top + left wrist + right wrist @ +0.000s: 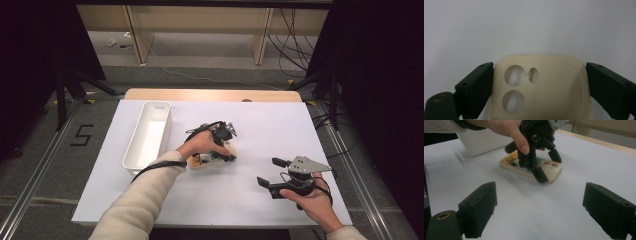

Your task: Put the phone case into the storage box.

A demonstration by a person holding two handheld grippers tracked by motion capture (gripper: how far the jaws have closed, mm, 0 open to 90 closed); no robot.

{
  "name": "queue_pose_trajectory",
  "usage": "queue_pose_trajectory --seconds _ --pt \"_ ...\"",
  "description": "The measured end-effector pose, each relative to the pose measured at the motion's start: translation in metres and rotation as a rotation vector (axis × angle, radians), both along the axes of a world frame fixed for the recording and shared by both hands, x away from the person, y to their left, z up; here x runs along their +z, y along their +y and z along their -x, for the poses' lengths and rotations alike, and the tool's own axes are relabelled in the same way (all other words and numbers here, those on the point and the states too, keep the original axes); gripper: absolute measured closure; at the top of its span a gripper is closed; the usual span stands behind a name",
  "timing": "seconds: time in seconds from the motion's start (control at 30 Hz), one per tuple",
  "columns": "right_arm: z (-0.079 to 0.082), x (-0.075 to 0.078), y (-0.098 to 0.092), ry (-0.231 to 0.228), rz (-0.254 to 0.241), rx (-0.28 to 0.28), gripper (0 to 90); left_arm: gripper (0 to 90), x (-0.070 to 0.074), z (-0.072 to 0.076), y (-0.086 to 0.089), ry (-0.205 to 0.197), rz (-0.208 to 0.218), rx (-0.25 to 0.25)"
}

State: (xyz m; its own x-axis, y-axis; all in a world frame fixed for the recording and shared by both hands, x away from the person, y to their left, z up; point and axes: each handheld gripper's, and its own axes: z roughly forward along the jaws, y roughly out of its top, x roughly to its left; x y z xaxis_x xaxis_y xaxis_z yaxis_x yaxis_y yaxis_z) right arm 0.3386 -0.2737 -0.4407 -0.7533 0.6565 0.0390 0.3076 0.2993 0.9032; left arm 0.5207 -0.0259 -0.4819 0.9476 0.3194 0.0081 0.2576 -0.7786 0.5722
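The left gripper [226, 150], held from above near the middle of the high view, has its jaws set down on either long edge of a cream phone case [539, 87]. In the left gripper view the left jaw looks to touch the case's edge, while a thin gap seems to remain at the right jaw; so the jaws straddle the case, and I cannot tell whether they already clamp it.

To do this grasp well, I judge the jaws should close evenly on the two long sides, kept low against the white table cover [260, 125], so the thin, probably flexible shell does not bow or pop out. A slow squeeze near the camera end, then a level lift, seems safest.

The right gripper [273, 172] rests in the lower right of the high view, jaws apart, holding nothing, well apart from the case.

The case lies flat on the cover at the centre of the right gripper view, back side up. It is pale cream with rounded corners, two round camera holes and a small slot beside them, and a coloured print on the other half. A white bin [149, 135] stands at its upper left in the high view.
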Motion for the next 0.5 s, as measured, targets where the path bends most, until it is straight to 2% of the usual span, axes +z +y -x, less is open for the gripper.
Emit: queue_pose_trajectory --seconds 0.5 --pt "0.0000 0.0001 0.0000 0.001 -0.002 0.000 13.0 10.7 0.0015 0.0000 -0.0010 0.001 -0.017 0.002"
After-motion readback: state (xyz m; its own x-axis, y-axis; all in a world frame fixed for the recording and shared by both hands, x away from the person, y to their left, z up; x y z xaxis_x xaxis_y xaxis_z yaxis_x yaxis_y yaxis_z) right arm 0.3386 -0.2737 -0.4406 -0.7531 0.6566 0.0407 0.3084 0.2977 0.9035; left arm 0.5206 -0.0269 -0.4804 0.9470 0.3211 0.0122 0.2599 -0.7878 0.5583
